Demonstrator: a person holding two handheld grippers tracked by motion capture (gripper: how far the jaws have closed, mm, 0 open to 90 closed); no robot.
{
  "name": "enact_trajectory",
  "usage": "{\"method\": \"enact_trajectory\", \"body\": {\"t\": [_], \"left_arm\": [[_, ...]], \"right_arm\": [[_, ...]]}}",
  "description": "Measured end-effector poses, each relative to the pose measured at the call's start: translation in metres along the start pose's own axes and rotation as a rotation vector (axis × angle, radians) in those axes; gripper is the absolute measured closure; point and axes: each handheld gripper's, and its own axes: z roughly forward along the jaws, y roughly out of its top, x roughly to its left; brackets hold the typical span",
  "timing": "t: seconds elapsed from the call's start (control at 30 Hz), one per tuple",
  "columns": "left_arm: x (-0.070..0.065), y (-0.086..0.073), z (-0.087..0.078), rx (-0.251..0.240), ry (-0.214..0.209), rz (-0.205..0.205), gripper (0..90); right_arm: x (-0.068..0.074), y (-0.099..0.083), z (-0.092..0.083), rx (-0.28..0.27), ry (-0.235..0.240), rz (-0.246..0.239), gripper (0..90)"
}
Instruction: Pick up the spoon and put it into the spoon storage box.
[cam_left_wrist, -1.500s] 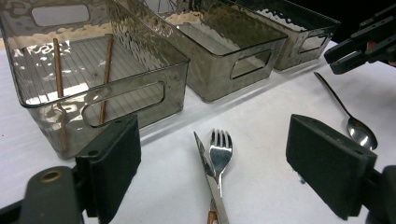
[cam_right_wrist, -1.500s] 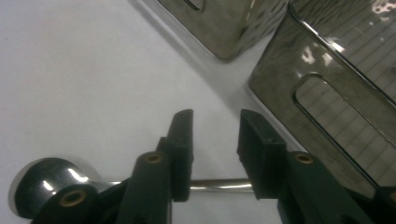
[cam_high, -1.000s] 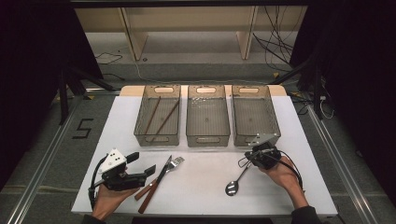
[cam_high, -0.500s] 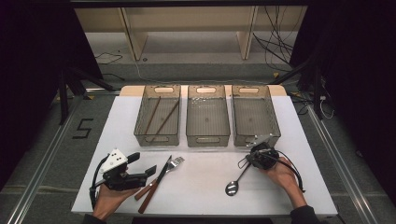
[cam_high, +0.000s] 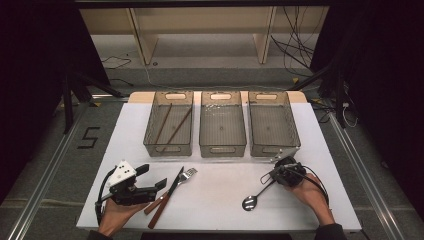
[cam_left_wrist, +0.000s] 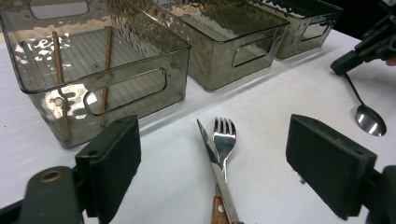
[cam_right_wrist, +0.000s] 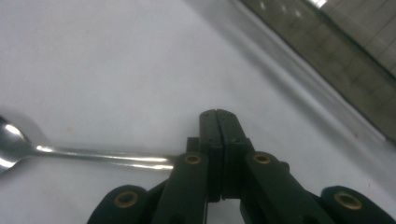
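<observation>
Right gripper view: right gripper (cam_right_wrist: 218, 114) fingers pinch the spoon (cam_right_wrist: 93, 156) handle's very end; lifted, its bowl at nine o'clock may swing loose.

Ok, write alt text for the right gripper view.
The right gripper, its black jaws shut, clamps the handle end of a steel spoon lying on the white table. A smoky clear bin crosses the upper right corner.

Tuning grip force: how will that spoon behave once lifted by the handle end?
Spoon looks like polished metal, so probably stiff and slick. The right gripper pinches only the thin handle end, so the bowl may droop or swivel. Likely light, not fragile.
</observation>
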Motion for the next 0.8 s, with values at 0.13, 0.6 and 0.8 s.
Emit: {"method": "enact_trajectory", "body": {"t": [0.13, 0.6, 0.8], "left_arm": [[0.0, 0.0, 0.001, 0.0, 0.0, -0.003, 17.5], [-0.001, 0.0, 0.001, 0.005, -0.002, 0.004, 17.5], [0.0, -0.001, 0.001, -0.001, 0.001, -0.003, 17.5]], "right_arm": [[0.005, -0.012, -0.009, 0.025, 0.008, -0.004, 90.0], [0.03, -0.036, -0.032, 0.071, 0.043, -0.063, 87.0], [0.032, -0.025, -0.042, 0.044, 0.093, -0.153, 58.0]]}}
